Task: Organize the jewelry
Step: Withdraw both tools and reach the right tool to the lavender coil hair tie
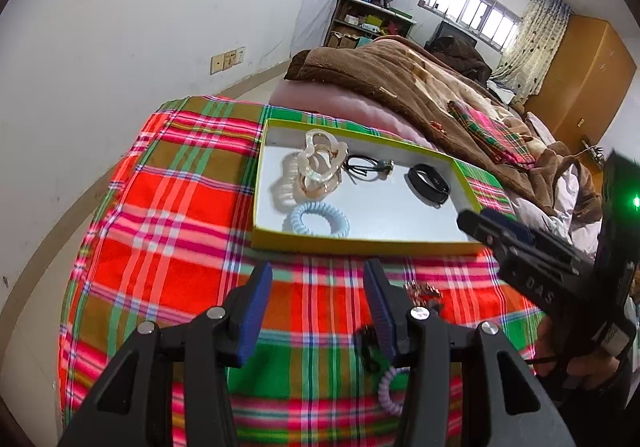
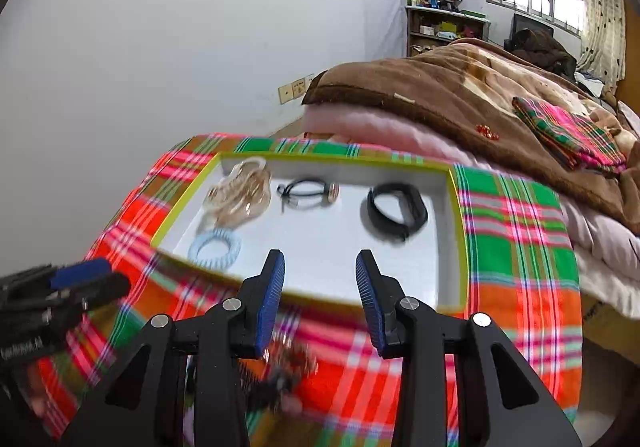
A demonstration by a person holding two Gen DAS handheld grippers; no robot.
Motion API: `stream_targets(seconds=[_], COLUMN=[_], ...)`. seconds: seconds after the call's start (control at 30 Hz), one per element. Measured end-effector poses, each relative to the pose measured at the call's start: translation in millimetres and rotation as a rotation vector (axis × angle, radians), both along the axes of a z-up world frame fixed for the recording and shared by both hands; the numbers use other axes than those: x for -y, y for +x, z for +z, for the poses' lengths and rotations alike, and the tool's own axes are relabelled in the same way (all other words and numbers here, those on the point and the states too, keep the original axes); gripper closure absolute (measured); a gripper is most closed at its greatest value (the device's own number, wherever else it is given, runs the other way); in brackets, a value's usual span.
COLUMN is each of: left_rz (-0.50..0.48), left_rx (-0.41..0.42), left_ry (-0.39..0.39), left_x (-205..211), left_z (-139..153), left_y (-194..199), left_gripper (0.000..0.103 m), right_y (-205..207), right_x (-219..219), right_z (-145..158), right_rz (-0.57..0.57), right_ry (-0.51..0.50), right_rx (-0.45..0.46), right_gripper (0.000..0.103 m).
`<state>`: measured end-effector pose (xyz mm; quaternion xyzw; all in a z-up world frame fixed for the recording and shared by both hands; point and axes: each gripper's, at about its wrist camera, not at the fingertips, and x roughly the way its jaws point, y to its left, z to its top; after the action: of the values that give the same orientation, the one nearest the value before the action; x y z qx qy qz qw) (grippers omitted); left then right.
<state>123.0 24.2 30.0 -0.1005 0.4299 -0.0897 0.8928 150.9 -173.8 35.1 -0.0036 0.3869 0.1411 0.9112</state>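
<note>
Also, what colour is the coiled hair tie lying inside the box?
Pale blue coiled hair tie, clearest in the left wrist view.

White letters "DAS" on the black body of the right hand-held gripper (image 1: pixel 478 217), other markings blurred

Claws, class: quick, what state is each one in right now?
Left claw: open, holding nothing.
Right claw: open, holding nothing.

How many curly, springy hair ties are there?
2. A light blue hair tie lies in the tray, near its front edge. A purple hair tie lies on the plaid cloth outside the tray, partly hidden behind the left gripper. More may be hidden.
</note>
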Motion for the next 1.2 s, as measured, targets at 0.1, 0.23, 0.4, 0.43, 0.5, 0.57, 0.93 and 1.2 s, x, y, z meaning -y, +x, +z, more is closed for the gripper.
stream_targets(seconds=[0.1,0.23,0.4,0.43,0.5,0.57,0.93,1.2], left_rz=[-0.006,-0.013,-0.017,-0.017,-0.021,-0.023,-0.009,-0.007], left_rx=[-0.006,-0.025,-0.039,-0.040,-0.039,-0.041,-0.048,-0.056], left_ry=[-0.011,-0.015,-0.025,-0.026,-0.031,-0.033,-0.044,-0.048], left_x=[-2,-3,-7,-8,-9,-10,-19,-22], left_z=[-4,-13,-19,-20,-21,-23,-27,-30], left_y=[-10,-20,-30,-32,-36,-39,-50,-54], left_gripper=[0.054,0.054,0.054,0.054,0.054,0.054,0.054,0.054], right_y=[-21,-44,-64,-67,-72,-77,-93,-100], right_x=[4,7,3,2,0,-4,-30,-38], right_z=[-6,-16,-31,-35,-40,-43,-55,-60], right_rz=[0.014,0.032,0.063,0.068,0.076,0.095,0.158,0.161], right_ry=[0.015,0.023,0.021,0.018,0.021,0.026,-0.045,-0.099], right_rx=[-0.016,-0.043,-0.086,-0.096,-0.109,-0.120,-0.128,-0.110], right_gripper=[0.065,0.065,0.065,0.065,0.065,0.065,0.065,0.076])
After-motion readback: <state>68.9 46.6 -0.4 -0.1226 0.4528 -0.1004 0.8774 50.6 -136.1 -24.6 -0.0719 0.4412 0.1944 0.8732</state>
